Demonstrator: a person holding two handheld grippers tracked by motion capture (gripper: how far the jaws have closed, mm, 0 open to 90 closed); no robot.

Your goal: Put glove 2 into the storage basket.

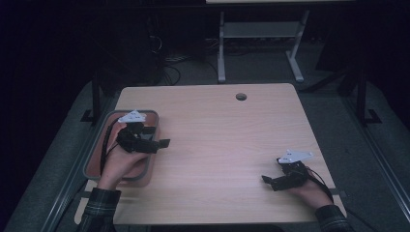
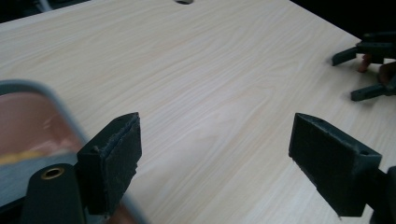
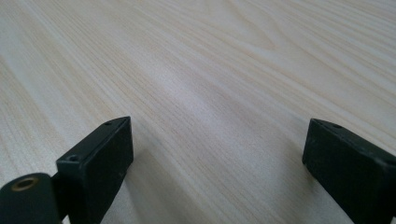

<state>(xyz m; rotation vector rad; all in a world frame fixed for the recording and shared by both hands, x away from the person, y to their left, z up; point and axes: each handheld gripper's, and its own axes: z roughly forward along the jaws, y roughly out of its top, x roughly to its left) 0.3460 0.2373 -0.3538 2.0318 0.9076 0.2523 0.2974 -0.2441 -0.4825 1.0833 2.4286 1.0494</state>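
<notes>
Jaws of the left gripper (image 1: 162, 143) are being held spread wide over the right rim of a grey tray (image 1: 153, 116) at the worktop's (image 1: 227, 140) left edge. Well apart, the right gripper (image 1: 267, 181) is likewise being held spread, with nothing between.
</notes>
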